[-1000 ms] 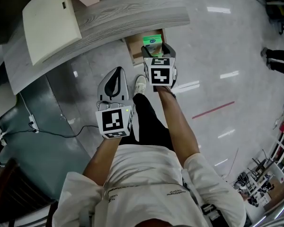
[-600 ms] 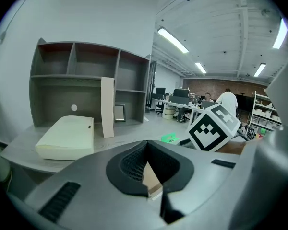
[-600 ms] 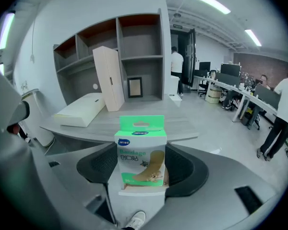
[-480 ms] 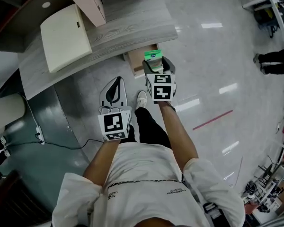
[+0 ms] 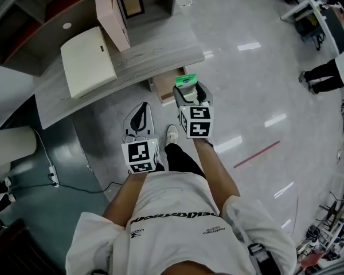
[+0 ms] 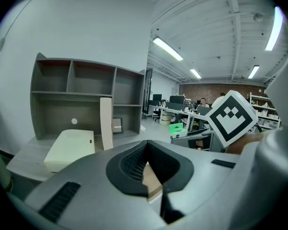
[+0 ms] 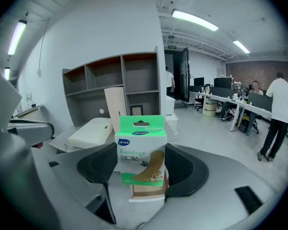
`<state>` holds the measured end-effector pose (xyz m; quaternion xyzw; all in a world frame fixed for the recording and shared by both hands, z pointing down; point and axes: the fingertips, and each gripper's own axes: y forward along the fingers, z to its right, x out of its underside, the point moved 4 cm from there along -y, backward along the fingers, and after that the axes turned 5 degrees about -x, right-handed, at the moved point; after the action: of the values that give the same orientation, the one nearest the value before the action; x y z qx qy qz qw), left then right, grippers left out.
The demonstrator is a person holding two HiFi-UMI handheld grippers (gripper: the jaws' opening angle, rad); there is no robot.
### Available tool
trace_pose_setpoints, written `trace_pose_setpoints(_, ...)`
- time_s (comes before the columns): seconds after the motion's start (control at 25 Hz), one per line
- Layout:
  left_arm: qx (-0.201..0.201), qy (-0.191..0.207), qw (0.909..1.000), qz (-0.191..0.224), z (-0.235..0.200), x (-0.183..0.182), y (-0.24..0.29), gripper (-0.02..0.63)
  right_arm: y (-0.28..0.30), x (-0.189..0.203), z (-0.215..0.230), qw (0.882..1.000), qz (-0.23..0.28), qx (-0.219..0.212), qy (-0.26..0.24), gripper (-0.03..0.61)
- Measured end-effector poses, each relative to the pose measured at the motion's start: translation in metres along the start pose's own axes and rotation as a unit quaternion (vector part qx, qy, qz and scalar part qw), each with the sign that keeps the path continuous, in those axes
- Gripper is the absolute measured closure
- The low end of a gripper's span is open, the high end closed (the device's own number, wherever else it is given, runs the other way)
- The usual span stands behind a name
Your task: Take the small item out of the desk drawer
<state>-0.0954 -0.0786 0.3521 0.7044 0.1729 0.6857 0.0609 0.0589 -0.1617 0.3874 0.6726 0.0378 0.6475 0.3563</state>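
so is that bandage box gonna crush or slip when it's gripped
Probably light: the bandage box looks like thin printed card. It likely dents if squeezed hard, though its sides look square in the right gripper. Smooth print might slip, but the dark textured pads should hold it.

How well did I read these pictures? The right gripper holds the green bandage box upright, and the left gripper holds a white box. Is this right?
Not quite. The left gripper holds nothing: the left gripper view shows its fingers closed together with no object between them. The rest stands: the right gripper holds the green bandage box upright.
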Motion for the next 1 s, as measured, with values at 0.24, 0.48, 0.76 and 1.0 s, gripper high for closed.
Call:
trace_pose_setpoints(0.24,0.01,0.012,0.9997,0.018,0.003,-0.027,-0.018,0.598,-0.04,-0.027,-0.011,0.999,0.036,0.001,0.009,0.25)
trace_pose_setpoints(0.48,0.024,0.022,0.9987,0.04,0.01,-0.053,-0.033,0.598,-0.071,-0.052,-0.022,0.997,0.071,-0.005,-0.002,0.25)
trace_pose_setpoints(0.76,0.034,0.027,0.9974,0.057,0.012,-0.074,-0.041,0.598,-0.095,-0.076,-0.032,0.995,0.103,-0.014,-0.007,0.25)
trace_pose_setpoints(1.0,0.035,0.033,0.996,0.075,0.011,-0.091,-0.043,0.598,-0.11,-0.091,-0.041,0.992,0.125,-0.026,-0.011,0.25)
